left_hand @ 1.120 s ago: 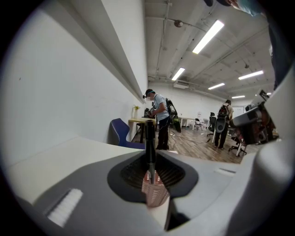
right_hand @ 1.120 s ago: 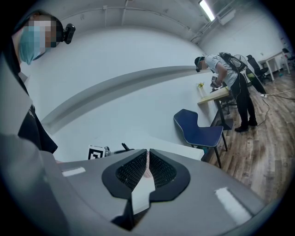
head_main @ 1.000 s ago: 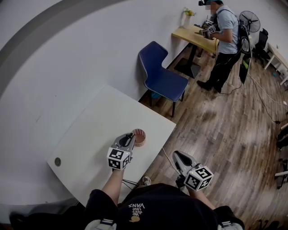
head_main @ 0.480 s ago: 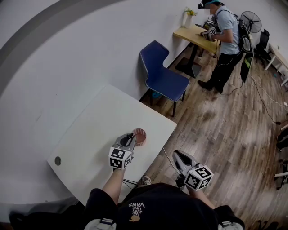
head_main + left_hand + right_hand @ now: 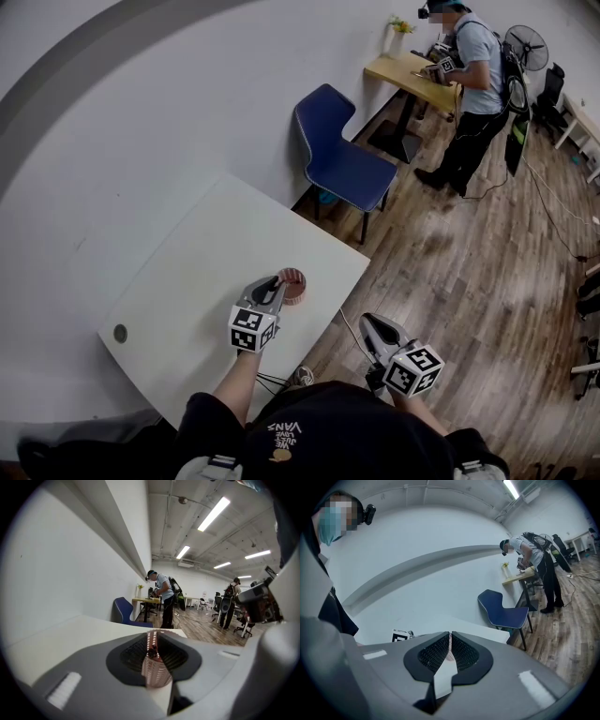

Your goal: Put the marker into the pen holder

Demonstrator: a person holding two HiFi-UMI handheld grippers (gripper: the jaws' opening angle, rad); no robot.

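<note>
Left gripper [image 5: 277,281] reaches out over the white table [image 5: 206,262], its tips right at the rim of the pen holder [image 5: 294,288], which sits at 1 o'clock from them. Its jaws stand only slightly apart and pinch a small dark marker [image 5: 151,651] between the pad tips. The gripper's own view shows just the marker's end, with the pink mesh holder directly behind and below it. The marker is therefore in the gripper at the holder's mouth, not inside the holder.

The holder stands upright near the table's 4 o'clock edge, close to the corner.

Right gripper [image 5: 367,324] hangs off the table at 4 o'clock from the left one, over the wood floor [image 5: 469,272]. Its jaws are closed to a thin slit with nothing in them.

A small round disc [image 5: 120,334] lies near the table's 8 o'clock corner. At 1 o'clock from the table a blue chair [image 5: 337,159] stands by the wall. Farther off, another person [image 5: 473,66] bends over a wooden desk [image 5: 408,73].
</note>
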